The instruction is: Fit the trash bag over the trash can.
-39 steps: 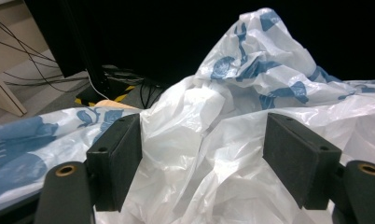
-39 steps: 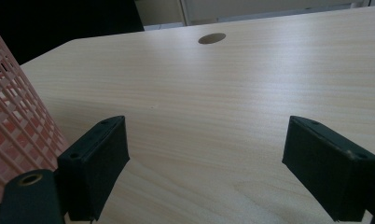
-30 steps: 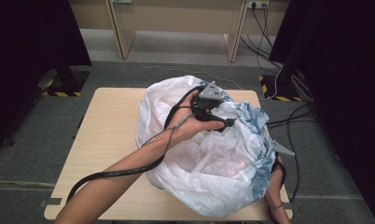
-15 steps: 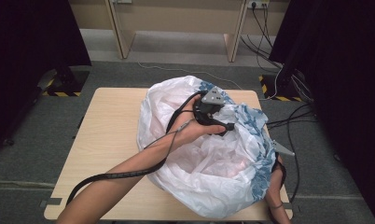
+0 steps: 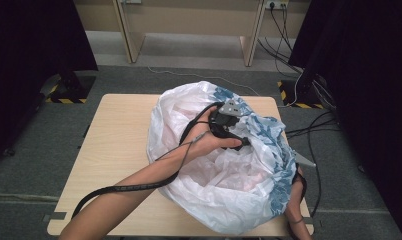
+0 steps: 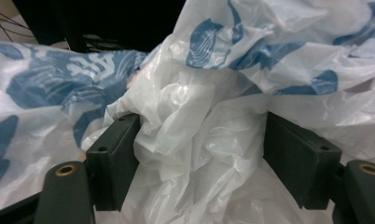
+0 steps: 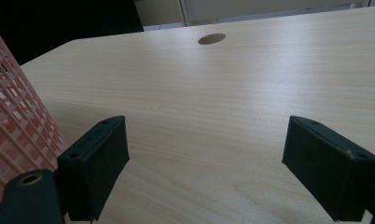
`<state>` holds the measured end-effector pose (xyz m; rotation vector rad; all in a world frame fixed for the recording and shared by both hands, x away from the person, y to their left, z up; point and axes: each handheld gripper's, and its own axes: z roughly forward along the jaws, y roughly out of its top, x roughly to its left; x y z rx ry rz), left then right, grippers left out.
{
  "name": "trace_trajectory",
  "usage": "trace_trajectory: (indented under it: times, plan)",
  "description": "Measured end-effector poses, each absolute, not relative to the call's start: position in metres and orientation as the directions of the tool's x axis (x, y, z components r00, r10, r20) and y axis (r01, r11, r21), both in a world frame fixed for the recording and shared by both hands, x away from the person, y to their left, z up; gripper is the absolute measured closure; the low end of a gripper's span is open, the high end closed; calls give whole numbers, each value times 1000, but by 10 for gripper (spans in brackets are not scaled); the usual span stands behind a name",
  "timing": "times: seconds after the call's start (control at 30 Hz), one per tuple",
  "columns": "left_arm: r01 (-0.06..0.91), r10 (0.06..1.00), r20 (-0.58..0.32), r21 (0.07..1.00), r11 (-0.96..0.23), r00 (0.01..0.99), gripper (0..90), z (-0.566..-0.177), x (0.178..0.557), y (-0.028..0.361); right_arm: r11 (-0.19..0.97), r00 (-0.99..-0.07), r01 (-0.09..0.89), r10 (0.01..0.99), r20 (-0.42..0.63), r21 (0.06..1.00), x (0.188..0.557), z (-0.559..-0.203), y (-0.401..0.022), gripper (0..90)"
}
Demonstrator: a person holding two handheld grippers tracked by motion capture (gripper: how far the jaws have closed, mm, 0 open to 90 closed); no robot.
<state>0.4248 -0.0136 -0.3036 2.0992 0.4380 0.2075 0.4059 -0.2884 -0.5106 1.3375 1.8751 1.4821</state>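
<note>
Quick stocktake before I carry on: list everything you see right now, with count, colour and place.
plastic bag: one, white with blue print, bulging, covers the table's right half
table: one, light wood, centre; round hole in its top
mesh basket: one, pink, beside the right gripper
cables: several, black, floor at right
left gripper: open, crumpled bag film between its fingers
right gripper: open, nothing between its fingers, over bare table

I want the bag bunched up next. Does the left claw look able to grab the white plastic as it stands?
Probably yes: the left claw is open with crumpled folds of the plastic bag already bulging between its jaws, nothing else in between.
</note>
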Motion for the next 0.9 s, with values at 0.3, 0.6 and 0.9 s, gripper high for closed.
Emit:
trace_trajectory:
  times: [0.3, 0.6, 0.9]
  plan:
    - [211, 393, -25, 874, -438, 919, 278, -290, 417, -3, -23, -461, 430, 854, 241, 903, 406, -511, -289, 147]
    - [148, 382, 20, 902, -406, 924, 269, -268, 403, 7, -18, -462, 430, 855, 237, 903, 406, -510, -289, 147]
    - [147, 386, 20, 906, -397, 922, 269, -265, 401, 7, -18, -462, 431, 855, 238, 902, 406, -510, -289, 147]
